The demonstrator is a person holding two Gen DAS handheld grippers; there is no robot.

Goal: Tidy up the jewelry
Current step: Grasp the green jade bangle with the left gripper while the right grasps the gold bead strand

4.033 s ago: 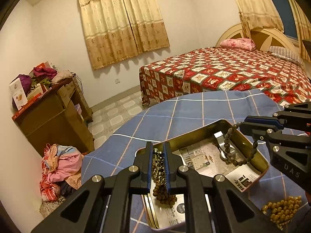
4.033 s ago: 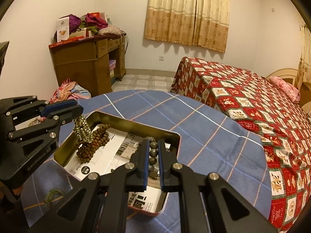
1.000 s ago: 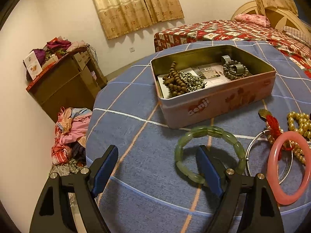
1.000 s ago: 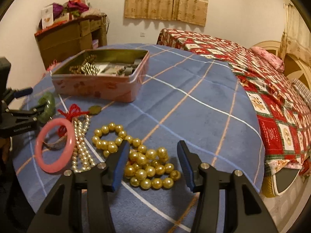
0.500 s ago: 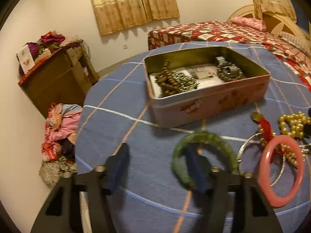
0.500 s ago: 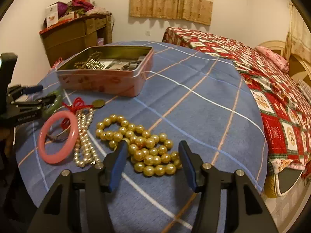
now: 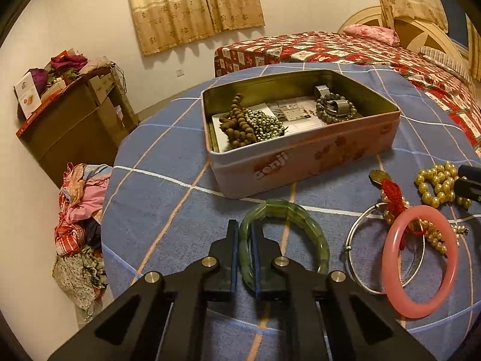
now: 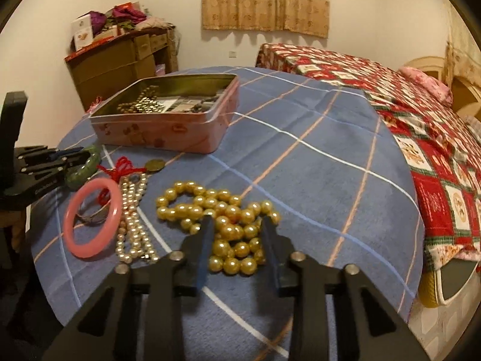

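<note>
we are partway through sorting the jewelry into the tin (image 7: 300, 162) — brown wooden beads (image 7: 237, 128), a silver bead chain (image 7: 266, 124) and a dark bracelet (image 7: 335, 108) are already lying inside it, while several pieces are still waiting on the blue checked cloth (image 7: 168, 198): the pink bangle (image 7: 421, 260), a thin silver bangle (image 7: 357, 242), a small pearl strand (image 8: 132, 225) and a red cord (image 7: 393, 195). our left gripper (image 7: 244, 234) has just been closing and is now pinching the near left side of the green bracelet (image 7: 285, 231), which is sitting just in front of the tin. our right gripper (image 8: 237, 225) has also been closing — its jaws are standing around the heap of gold pearls (image 8: 222, 219), apparently touching the beads, though we are not certain the grip is firm yet. both pieces are still resting on the cloth, so lifting them over to the tin is what we are judging comes next.
</note>
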